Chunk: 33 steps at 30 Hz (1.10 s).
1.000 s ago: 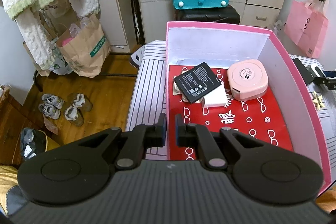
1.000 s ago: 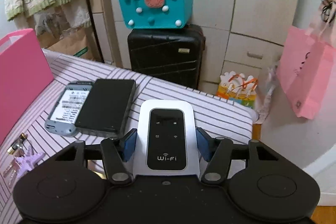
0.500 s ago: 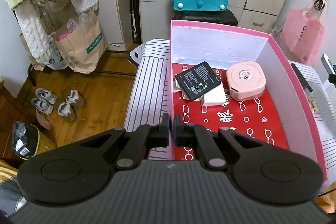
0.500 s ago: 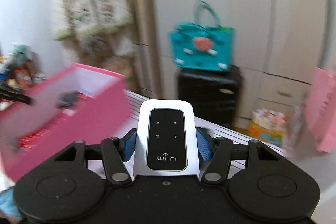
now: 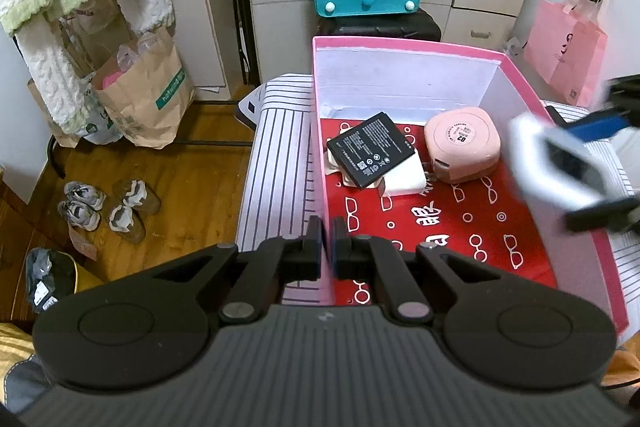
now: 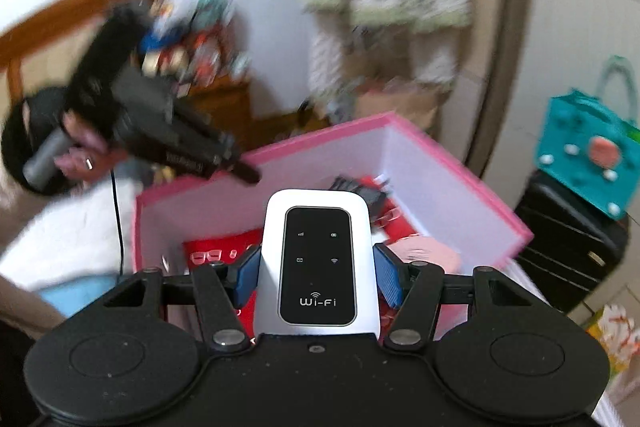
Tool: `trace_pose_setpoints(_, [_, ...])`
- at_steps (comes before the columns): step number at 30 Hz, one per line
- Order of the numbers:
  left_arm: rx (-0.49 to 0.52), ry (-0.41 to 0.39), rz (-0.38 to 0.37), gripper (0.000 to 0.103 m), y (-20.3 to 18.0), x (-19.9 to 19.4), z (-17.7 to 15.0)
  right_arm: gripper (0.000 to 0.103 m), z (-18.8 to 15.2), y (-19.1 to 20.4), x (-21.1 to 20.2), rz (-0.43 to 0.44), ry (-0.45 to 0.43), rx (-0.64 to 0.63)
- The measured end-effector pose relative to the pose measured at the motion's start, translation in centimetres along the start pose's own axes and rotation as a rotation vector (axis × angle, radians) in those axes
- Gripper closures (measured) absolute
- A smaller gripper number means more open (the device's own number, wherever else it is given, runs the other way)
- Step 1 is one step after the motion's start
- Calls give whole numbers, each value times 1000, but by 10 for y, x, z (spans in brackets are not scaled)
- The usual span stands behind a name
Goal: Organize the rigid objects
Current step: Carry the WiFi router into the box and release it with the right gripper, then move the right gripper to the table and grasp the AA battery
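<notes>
Wi-Fi router [image 6: 318, 263], white with a glossy black face, gripped by right tongs [image 6: 318, 277]; left tongs [image 5: 327, 247] closed.

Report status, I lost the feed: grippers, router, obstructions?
Left gripper shut on box wall. Right gripper shut on Wi-Fi router, at box rim. Nothing blocking.

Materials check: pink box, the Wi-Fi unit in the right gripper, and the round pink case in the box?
Pink box: looks like paperboard, with matte white inner walls, thin flat edges and a printed red floor.
Wi-Fi unit: likely hard plastic, a glossy white shell with a shiny black face panel and icons.
Round pink case: probably moulded plastic, smooth satin pink with rounded corners; not certain.
</notes>
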<state>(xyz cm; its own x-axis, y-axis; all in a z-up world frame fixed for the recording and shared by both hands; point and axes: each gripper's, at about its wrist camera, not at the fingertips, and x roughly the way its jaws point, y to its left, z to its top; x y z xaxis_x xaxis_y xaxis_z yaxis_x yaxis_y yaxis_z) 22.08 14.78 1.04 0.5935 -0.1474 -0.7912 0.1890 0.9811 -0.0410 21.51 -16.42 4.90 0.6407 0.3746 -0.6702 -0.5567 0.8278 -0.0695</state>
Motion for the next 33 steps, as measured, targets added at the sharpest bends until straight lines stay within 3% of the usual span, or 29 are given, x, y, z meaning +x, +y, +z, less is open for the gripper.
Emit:
trace_pose_setpoints(10, [-8,-8,-21,98,4,0,-2,39,30,19,97,86,261,-177])
trace_pose_setpoints(18, [-2,-22,-22,98,4,-1,-5,38,37,33,128,24,305,-275])
trace_pose_setpoints(23, [-9,-26,-25,98,4,-2,-6,34,36,31,104,-51,215,-285])
trace_pose_setpoints(27, [-8,-28,-24,98,4,-2,-8,28,25,25,51,-89,74,-268])
trace_pose_setpoints(33, [-15,-33,-27,98,5,-2,-9,28,-4,11,-25,-208,-34,-171])
